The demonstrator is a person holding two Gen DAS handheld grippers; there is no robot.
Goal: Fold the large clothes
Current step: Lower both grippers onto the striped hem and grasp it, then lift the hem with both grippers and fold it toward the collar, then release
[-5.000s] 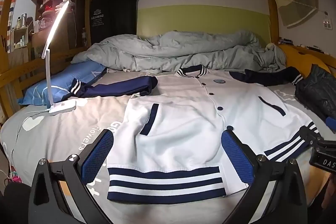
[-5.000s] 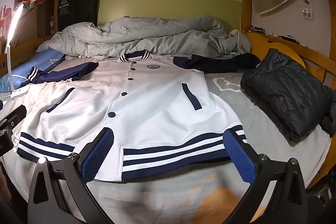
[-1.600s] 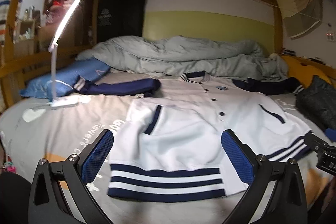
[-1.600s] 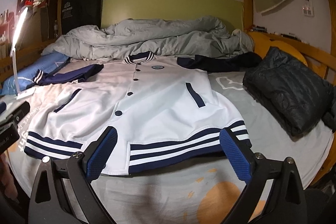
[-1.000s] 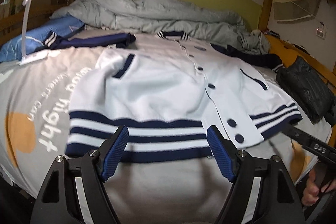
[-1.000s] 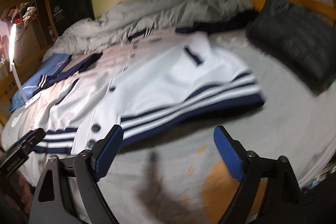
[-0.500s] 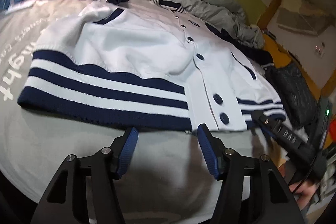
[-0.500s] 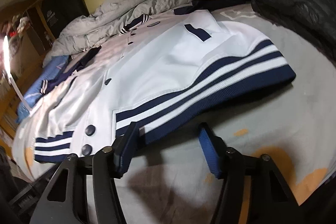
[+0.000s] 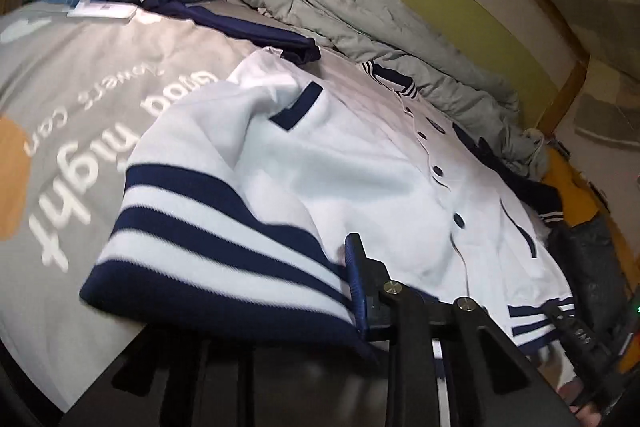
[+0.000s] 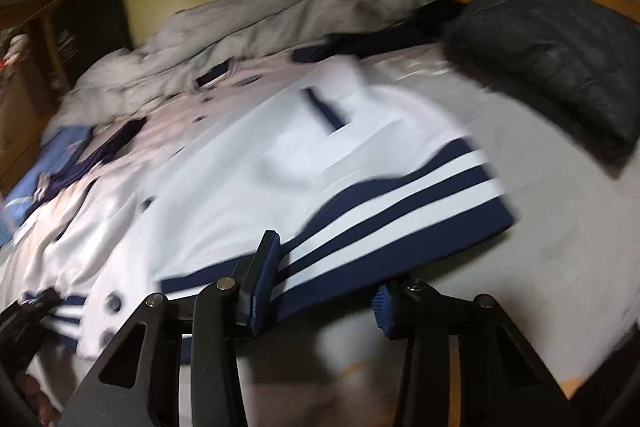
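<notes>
The left gripper (image 9: pixel 352 291) pinches the striped hem (image 9: pixel 224 227) of the white jacket (image 9: pixel 360 163) on the bed (image 9: pixel 80 99). The right gripper (image 10: pixel 320 291) has its fingers on either side of the hem, partly spread; whether it grips cannot be told.

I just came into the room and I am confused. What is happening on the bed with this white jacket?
A person is starting to fold the white varsity jacket, which lies buttoned, front up, on the bed. Each hand-held gripper has gone to the navy-striped hem: the left hand-held gripper has the hem draped over its fingers, and the right hand-held gripper has its fingers on either side of the hem. No fold is made yet. A dark puffer jacket lies beside it.
</notes>
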